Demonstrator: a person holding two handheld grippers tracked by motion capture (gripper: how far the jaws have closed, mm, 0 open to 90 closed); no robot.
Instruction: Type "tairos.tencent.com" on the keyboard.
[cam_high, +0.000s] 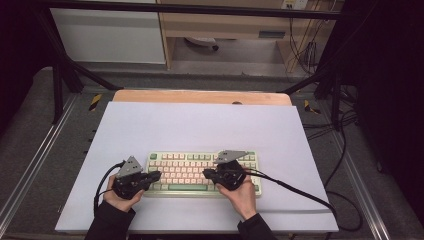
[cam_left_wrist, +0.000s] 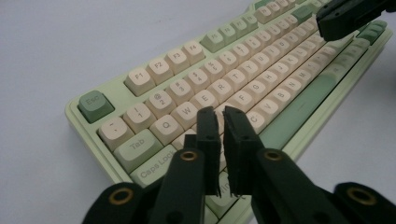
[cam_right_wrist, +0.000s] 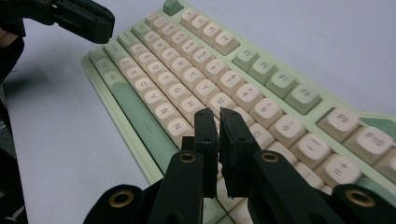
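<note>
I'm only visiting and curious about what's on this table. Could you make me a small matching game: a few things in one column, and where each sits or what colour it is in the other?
Things:
1. keyboard
2. Esc key
3. left gripper
4. right gripper

Descriptions:
A. dark green cap at a corner of the key field
B. over the right half of the keys
C. pale green case with cream keys, on the white sheet
D. at the left end of the keys

Pairs: 1-C, 2-A, 3-D, 4-B
</note>
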